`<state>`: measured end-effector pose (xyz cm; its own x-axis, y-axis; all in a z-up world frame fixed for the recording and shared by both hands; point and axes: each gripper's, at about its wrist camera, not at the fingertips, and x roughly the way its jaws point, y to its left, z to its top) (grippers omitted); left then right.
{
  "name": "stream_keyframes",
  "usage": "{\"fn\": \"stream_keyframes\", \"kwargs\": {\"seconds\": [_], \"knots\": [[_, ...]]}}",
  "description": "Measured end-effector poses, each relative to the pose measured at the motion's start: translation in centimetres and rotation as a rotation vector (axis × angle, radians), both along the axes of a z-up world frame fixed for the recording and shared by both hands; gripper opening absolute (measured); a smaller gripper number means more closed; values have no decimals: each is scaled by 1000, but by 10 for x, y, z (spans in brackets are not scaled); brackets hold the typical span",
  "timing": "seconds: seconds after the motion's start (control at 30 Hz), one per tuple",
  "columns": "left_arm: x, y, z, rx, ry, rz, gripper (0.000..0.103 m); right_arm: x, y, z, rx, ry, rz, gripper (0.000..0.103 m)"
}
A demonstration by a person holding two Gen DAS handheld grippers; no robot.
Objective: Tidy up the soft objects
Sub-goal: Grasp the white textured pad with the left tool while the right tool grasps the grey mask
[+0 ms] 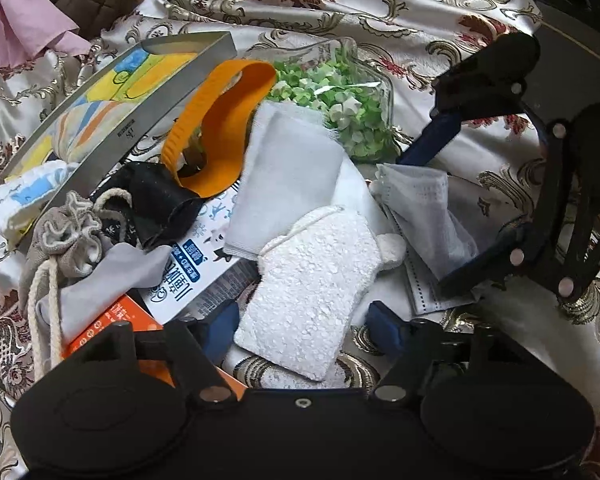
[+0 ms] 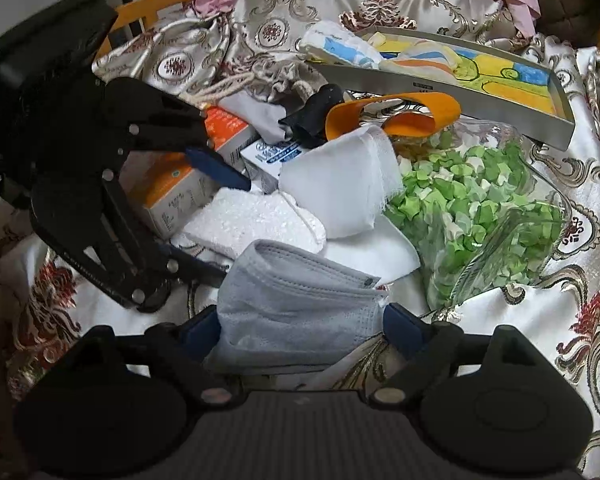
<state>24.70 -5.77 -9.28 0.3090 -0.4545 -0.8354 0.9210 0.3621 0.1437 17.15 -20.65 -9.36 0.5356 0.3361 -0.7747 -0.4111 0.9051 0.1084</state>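
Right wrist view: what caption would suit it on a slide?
Right gripper straddles a grey face mask, beside a bag of green paper bits.

Soft, even daylight across both wrist views, no hard shadows anywhere. The satin patterned cloth [image 1: 420, 12] throws pale sheen, and the metal tray's rim [image 1: 112, 120] catches a bright streak. Fisheye bending is strong: the tray's straight edges curve, and the corners fall to black. Focus holds mid-frame, while the folded white cloth [image 1: 288, 176] smears slightly in the left view.
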Motion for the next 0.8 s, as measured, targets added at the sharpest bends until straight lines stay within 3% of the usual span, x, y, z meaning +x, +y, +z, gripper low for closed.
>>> {"fn": "stream_keyframes", "kwargs": {"seconds": [0.03, 0.3, 0.53, 0.6, 0.8], "knots": [[0, 1, 0, -4, -6, 7, 64, -1, 2, -1, -13, -5, 5, 90], [0, 0, -1, -9, -10, 5, 63, -4, 8, -4, -23, -8, 30, 63], [0, -7, -8, 7, -4, -2, 66, -5, 11, -3, -29, -14, 40, 56], [2, -6, -7, 0, 9, 7, 59, -7, 12, -2, -36, -19, 42, 54], [2, -3, -3, -19, 36, 33, 58, -9, 10, 3, -36, -55, 21, 41]]}}
